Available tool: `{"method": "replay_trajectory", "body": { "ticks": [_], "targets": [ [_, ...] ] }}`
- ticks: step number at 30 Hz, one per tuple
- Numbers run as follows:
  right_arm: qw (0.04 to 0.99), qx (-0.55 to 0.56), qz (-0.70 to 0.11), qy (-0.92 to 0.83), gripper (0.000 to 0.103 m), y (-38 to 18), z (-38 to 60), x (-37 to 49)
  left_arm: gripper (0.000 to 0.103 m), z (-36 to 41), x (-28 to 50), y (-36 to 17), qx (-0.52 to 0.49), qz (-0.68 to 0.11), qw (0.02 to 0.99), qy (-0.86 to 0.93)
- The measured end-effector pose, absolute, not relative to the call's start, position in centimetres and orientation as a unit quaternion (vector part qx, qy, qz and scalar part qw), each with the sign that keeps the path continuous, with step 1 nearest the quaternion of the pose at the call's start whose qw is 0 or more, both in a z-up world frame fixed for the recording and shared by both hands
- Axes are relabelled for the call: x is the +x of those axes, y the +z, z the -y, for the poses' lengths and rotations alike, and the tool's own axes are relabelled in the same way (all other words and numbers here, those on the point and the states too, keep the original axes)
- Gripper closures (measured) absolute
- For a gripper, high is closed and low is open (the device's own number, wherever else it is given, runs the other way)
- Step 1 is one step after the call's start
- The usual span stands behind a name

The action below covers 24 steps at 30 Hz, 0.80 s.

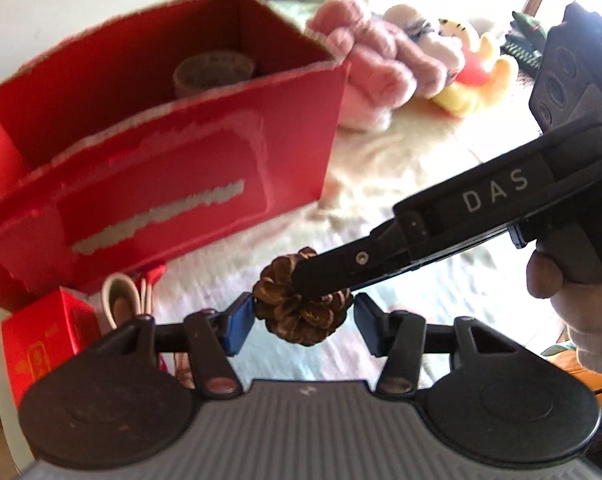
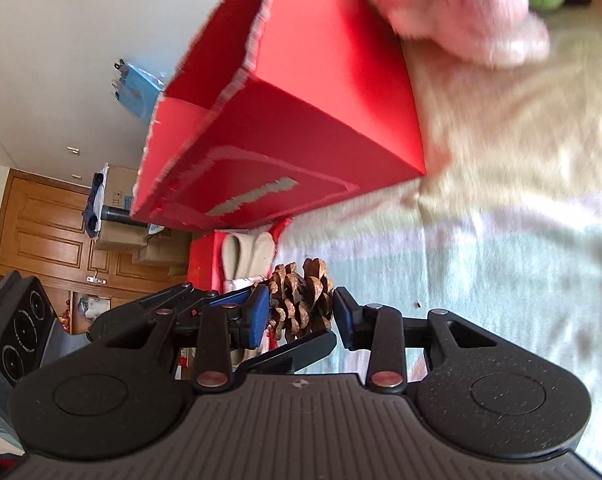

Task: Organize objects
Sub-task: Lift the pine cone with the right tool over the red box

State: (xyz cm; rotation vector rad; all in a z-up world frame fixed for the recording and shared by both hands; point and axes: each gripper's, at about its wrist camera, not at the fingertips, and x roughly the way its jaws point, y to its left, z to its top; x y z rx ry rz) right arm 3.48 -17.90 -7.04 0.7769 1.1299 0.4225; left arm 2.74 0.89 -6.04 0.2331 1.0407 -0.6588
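While the brown scaly pine cone [image 1: 301, 304] hangs above the pale blanket [image 1: 441, 280], axis unclear, both the left hand-held gripper [image 1: 303, 320] and right hand-held gripper [image 2: 301, 314] bracket it; contact uncertain.

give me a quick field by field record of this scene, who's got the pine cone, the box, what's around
pine cone: between both grippers' fingers, near the box front
right gripper: fingers either side of the cone, grip unclear
left gripper: blue pads flank the cone, contact unclear
red box: open top, a roll inside
plush toys: beside the box on the cloth
small red carton: in front of the box
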Motion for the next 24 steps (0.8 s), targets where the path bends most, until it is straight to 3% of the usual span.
{"method": "replay_trajectory", "body": {
  "ticks": [11, 24],
  "targets": [
    [0.806, 0.304, -0.472, 0.185, 0.065, 0.8, 16.7, 3.6, 0.049, -0.3, 2.9, 1.3, 0.097, -0.402, 0.837, -0.359],
    [0.844, 0.208, -0.459, 0.184, 0.066, 5.5, 14.2, 9.5, 0.050, -2.2, 8.3, 4.3, 0.024, -0.367, 0.841, -0.396]
  ]
}}
